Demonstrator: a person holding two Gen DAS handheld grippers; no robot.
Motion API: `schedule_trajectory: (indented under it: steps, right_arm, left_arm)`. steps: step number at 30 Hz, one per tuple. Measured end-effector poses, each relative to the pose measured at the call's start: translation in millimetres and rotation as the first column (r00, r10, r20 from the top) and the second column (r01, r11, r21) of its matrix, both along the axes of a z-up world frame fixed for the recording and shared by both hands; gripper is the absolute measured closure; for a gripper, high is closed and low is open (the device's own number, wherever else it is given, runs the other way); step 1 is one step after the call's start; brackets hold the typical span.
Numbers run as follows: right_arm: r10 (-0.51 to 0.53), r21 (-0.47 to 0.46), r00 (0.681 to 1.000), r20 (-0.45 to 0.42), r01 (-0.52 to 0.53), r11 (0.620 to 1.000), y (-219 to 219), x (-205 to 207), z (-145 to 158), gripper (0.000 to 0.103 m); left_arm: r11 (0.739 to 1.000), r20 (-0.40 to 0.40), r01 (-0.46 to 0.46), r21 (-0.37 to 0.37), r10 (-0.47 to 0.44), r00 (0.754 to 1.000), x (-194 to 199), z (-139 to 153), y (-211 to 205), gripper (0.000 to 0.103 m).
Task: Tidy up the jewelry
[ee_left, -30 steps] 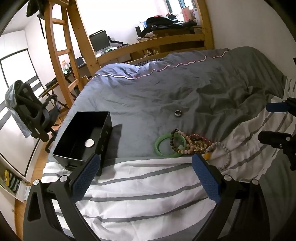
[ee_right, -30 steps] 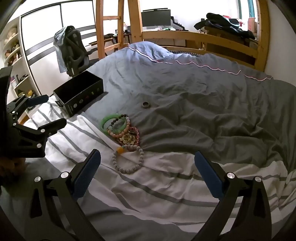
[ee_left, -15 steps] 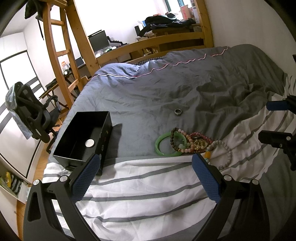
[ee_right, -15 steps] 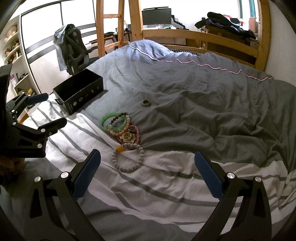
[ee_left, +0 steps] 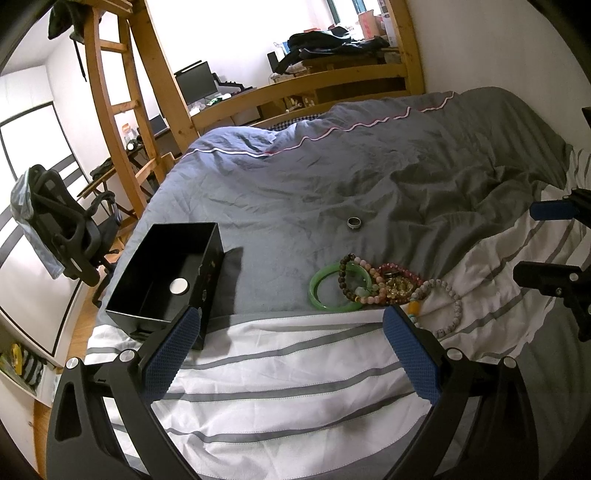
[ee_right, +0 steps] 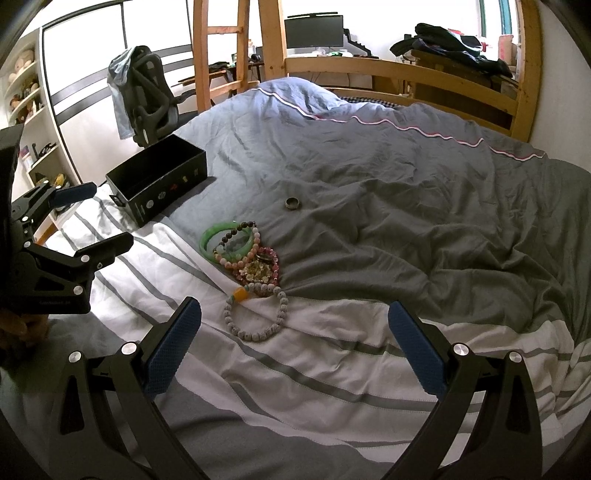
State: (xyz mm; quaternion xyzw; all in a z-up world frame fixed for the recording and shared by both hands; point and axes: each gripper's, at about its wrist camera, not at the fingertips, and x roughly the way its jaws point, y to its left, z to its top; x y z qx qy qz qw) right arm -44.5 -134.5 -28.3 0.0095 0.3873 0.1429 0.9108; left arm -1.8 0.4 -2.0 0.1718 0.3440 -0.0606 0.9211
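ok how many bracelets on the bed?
6: green bangle, dark-bead, pink-bead, red-bead and yellow-crystal bracelets overlapping in one pile on the duvet; grey-bead bracelet nearest, on the striped sheet. Overlap may hide more.

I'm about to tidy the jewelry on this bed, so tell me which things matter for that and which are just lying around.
For the job: green bangle, bead bracelets, grey bead bracelet, ring, black box, left claw and right claw, both open.

Just lying about: duvet, striped sheet, office chair, monitor, ladder, clothes pile.
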Motion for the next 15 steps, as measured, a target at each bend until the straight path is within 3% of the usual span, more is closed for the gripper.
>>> schedule_trajectory:
  steps: [15]
  right_arm:
    - [0.002,-0.003,1.000,-0.003,-0.002,1.000,0.9,0.9,-0.6,0.003]
  left_arm:
    - [1.000,-0.001,0.001,0.005,-0.001,1.000,-0.3,-1.2,-1.2,0.006]
